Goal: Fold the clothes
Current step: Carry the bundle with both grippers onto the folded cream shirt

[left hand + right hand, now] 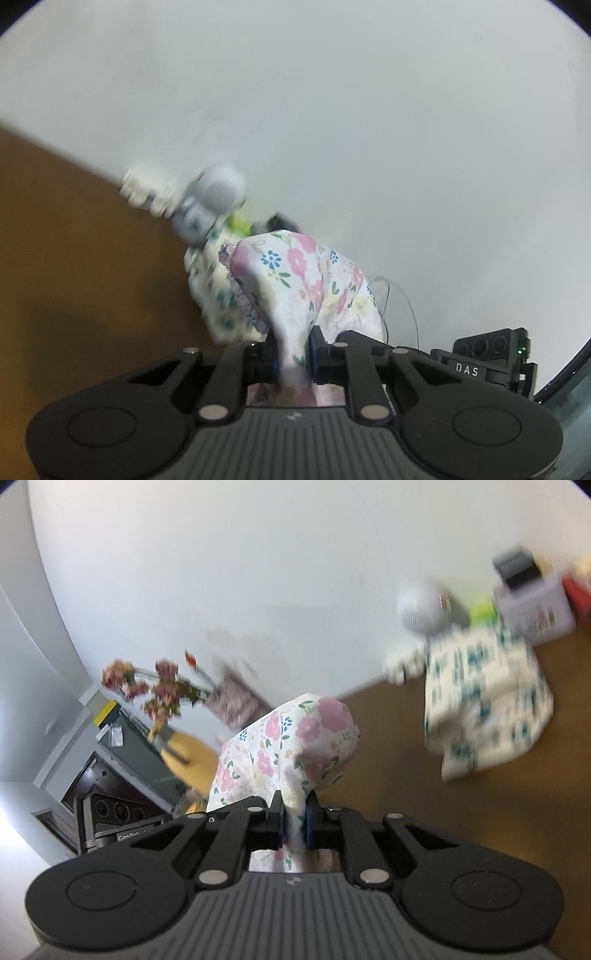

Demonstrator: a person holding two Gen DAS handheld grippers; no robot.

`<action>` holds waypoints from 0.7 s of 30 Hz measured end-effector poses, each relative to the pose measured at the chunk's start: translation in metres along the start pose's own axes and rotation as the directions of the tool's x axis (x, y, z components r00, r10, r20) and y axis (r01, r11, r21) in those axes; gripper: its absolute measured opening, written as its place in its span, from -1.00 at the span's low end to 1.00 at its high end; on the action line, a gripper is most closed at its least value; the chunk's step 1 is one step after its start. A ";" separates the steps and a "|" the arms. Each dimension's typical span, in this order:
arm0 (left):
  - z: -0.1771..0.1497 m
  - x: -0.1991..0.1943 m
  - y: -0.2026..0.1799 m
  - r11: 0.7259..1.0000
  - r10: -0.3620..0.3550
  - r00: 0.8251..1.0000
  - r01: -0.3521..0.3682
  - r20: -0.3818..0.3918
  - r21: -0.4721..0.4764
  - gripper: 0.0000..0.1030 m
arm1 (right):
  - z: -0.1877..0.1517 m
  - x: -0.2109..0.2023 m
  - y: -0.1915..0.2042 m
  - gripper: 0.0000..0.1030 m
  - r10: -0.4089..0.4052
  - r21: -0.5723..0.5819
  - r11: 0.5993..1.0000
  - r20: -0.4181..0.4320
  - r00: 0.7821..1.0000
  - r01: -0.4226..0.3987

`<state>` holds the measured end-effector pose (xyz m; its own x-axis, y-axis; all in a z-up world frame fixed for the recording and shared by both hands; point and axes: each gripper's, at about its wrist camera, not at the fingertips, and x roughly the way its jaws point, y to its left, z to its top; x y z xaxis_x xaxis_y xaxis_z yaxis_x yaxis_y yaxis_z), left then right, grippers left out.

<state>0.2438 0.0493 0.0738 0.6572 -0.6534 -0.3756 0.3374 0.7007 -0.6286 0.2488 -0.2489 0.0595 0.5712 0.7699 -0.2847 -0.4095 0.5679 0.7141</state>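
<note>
Two grippers each pinch a part of the same pink-flowered garment (295, 266), which is lifted off the brown worktop (74, 258) and held up against the white wall. Starting on the left, the left gripper (294, 354) has its fingers (320, 350) clamped on a bunched edge of the cloth, which rises out of the fingers as a narrow neck and then balloons into a rounded hump above them; a loose tail of fabric also hangs back behind the fingers toward the handle. That grip near an edge looks chosen so the cloth can hang and spread under its own weight before it is laid flat. Beyond it, blurred, a second garment (210, 280) with green-blue print lies heaped on the worktop, beside a round white speaker-like object (221, 188) and a white plug strip (147, 192). Thin wires trail at the wall to the right of the cloth. Moving to the right, the right gripper (294, 823) has its fingers (276, 821) closed on another fold of the pink garment (295, 738), which bulges over them in the same way. With both grips apparently close together on a crumpled bundle, I judge the folding barely begun: the cloth wants shaking out or re-gripping at its corners first. Farther right in that view, the green-print garment (487, 701) sits on the worktop (406, 775), well apart from the held one, seemingly waiting its turn, with boxes (532, 602) behind it. Dried flowers (155, 686) stand off to the left.
</note>
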 end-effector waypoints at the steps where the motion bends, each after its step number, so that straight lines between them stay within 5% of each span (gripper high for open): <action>1: 0.011 0.008 -0.004 1.000 0.002 1.000 -0.002 0.006 0.007 -0.74 | 0.012 -0.001 0.001 -0.81 -0.009 -0.012 1.000 0.016 1.000 0.009; 11: 0.067 0.106 -0.001 0.999 0.021 1.000 -0.021 -0.011 -0.035 -0.74 | 0.111 0.016 -0.052 -0.80 -0.101 0.027 0.995 0.082 0.992 0.099; 21: 0.059 0.185 0.040 0.991 0.083 0.989 -0.095 -0.121 -0.095 -0.73 | 0.117 0.048 -0.151 -0.80 -0.171 0.182 0.970 0.043 0.984 0.161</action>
<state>0.4188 -0.0267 0.0197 0.5968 -0.6228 -0.5058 0.2078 0.7289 -0.6523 0.4211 -0.3320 0.0124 0.6628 0.6482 -0.3748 -0.1759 0.6214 0.7635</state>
